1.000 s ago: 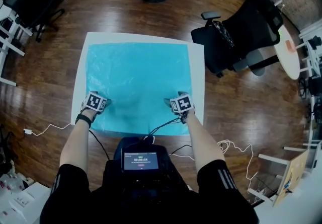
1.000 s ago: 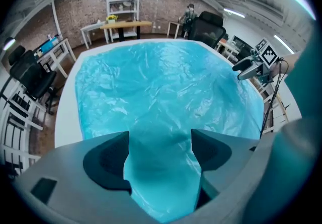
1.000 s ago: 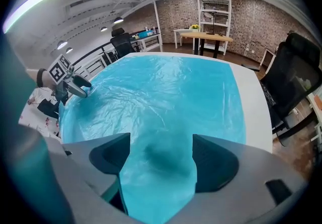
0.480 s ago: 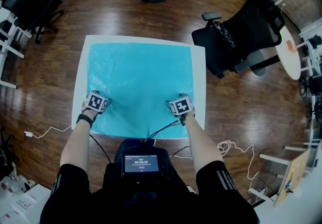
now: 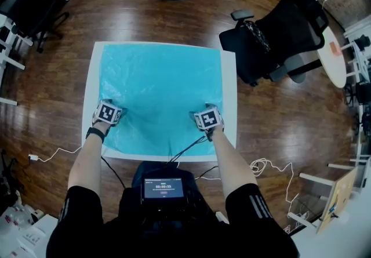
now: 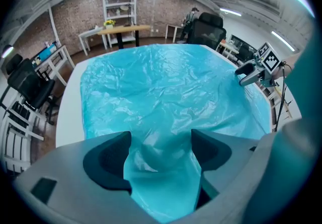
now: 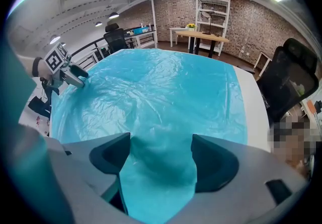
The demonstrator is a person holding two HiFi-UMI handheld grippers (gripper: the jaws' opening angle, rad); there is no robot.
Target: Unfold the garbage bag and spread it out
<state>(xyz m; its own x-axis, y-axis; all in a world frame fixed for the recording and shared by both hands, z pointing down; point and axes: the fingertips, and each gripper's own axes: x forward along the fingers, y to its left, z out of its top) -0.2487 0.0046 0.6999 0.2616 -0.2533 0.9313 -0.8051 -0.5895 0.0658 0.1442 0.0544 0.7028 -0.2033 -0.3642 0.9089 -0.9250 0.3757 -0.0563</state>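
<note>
The left gripper rests on the near left part of the turquoise garbage bag, which lies spread nearly flat over the white bench. In the left gripper view its fingers stand well apart, and a crumpled ridge of the bag's film rises into the gap between them without being pinched. Ahead of these fingers the wrinkled sheet runs to the bench's far edge, and a bare strip of bench shows to their left.

The right gripper sits on the near right part of the bag. Its fingers are likewise spread wide, with a loose fold of film lying between them. A bare bench margin lies to their right. A black office chair stands beyond that.
</note>
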